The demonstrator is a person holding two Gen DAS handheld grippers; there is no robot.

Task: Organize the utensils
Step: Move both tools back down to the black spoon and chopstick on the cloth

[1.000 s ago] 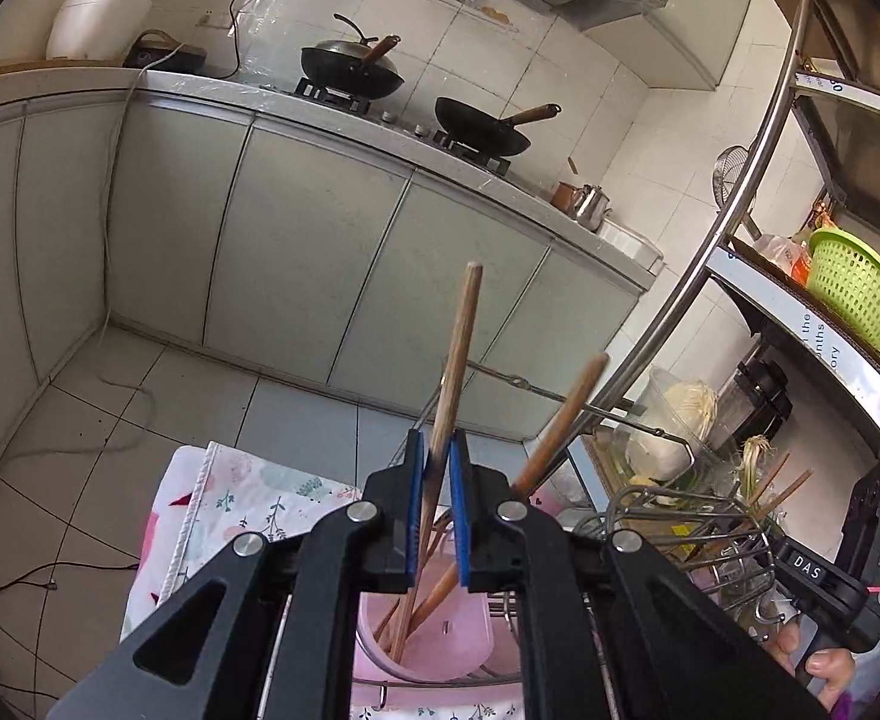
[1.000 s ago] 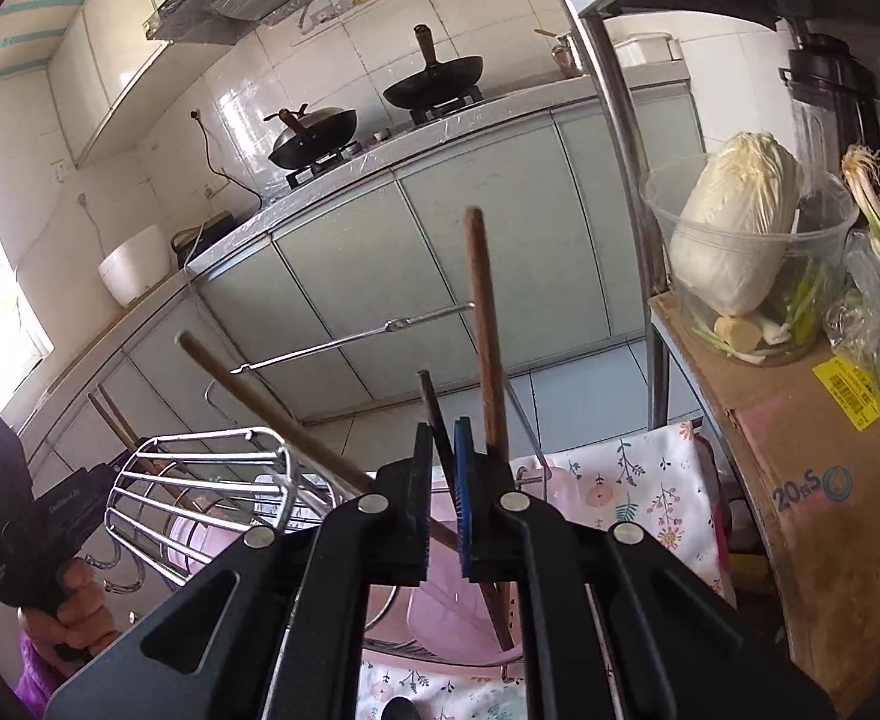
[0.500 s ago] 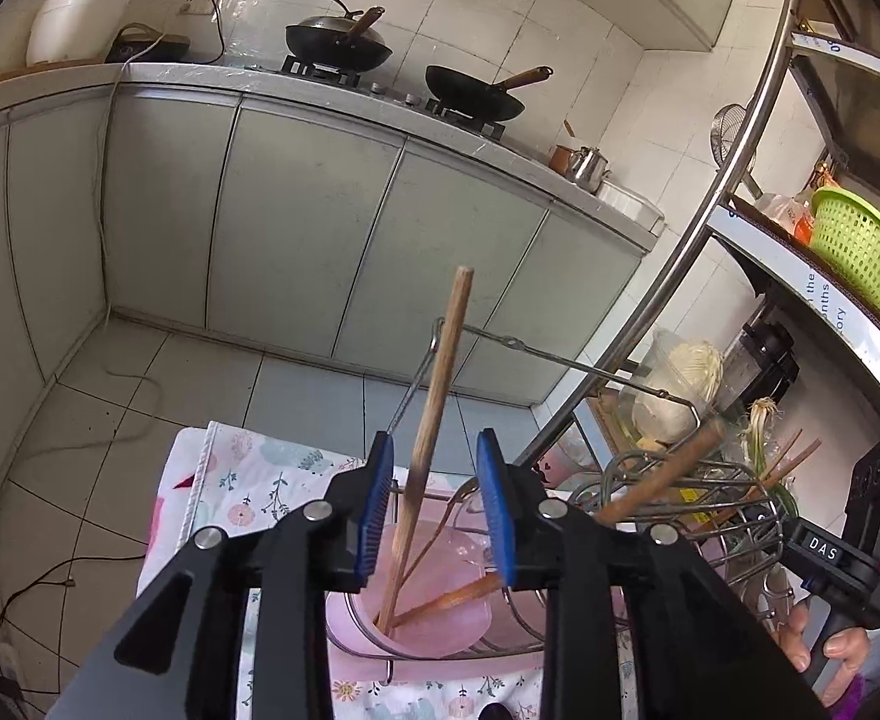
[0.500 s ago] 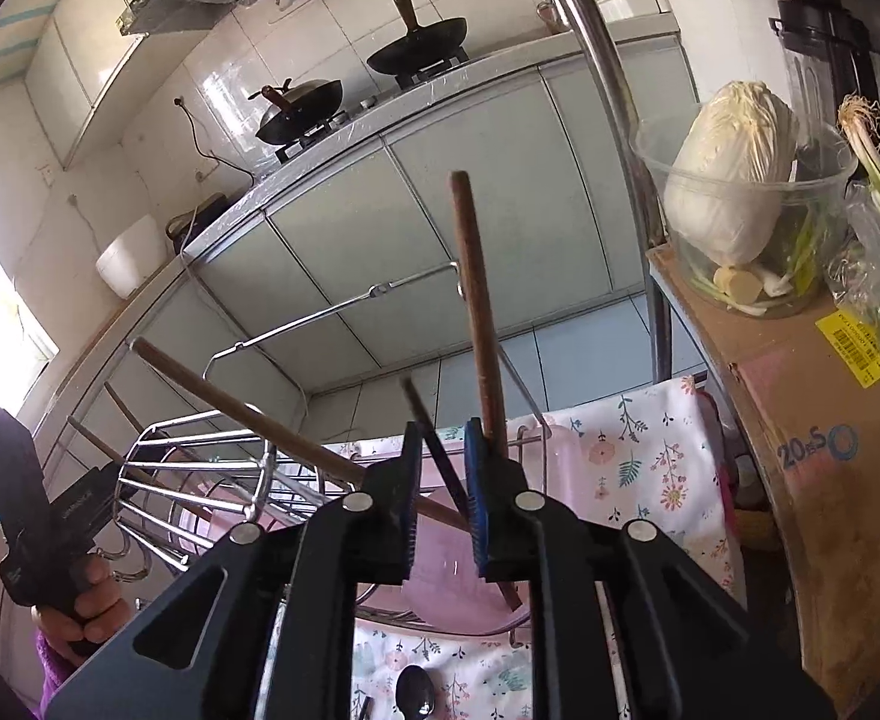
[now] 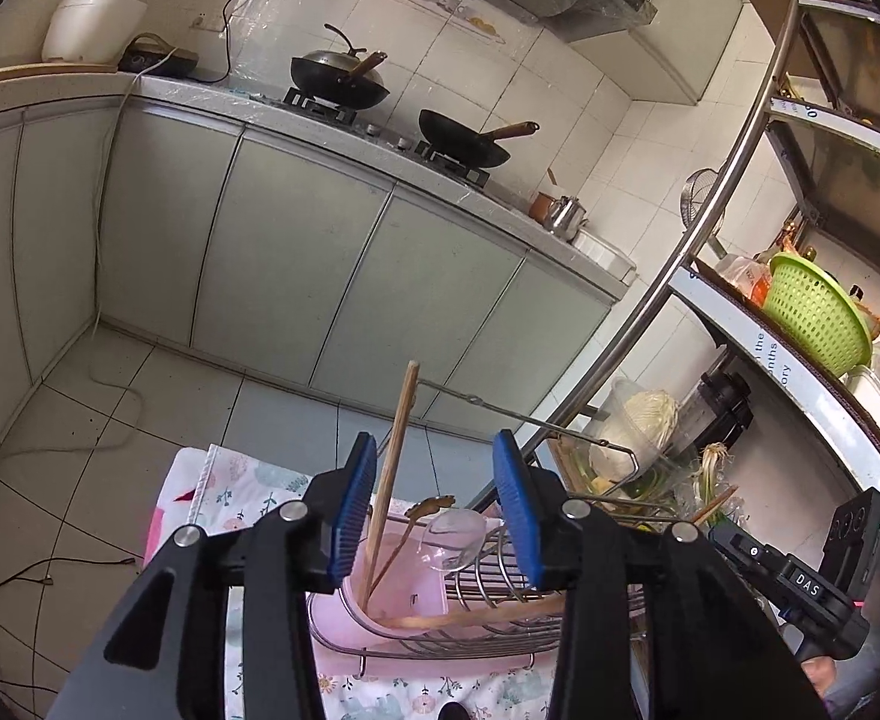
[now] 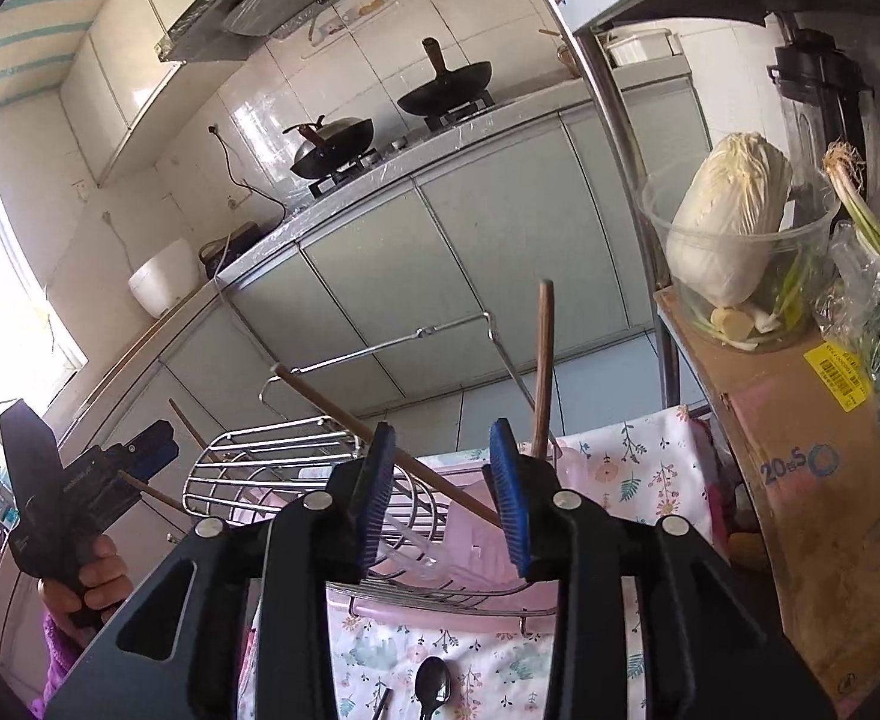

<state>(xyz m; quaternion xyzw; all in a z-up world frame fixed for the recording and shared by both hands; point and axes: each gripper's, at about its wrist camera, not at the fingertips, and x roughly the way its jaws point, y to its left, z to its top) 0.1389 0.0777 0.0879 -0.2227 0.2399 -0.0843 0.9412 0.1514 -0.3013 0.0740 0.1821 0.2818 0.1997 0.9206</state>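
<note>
Standing released, both tools: your left gripper has its blue pads spread wide at lower centre of the left wrist view, and your right gripper is equally open, lower centre of its own view. Neither grips anything.

Task items: a pale wooden chopstick stands nearly upright in the pink plastic utensil cup, which sits in the chrome wire dish rack at the bottom of the frame. A second wooden chopstick lies slanted across the rack, centre-left of the right view; a darker stick stands upright right of centre. A small dark metal spoon lies on the floral cloth at bottom centre, outside the rack.

Judgement: the spoon looks next. Lift clear of the sticks first so you don't topple them. Approach the spoon from above, pads straddling the handle; the handle may be partly cut off by the frame edge, so check before you close.
</note>
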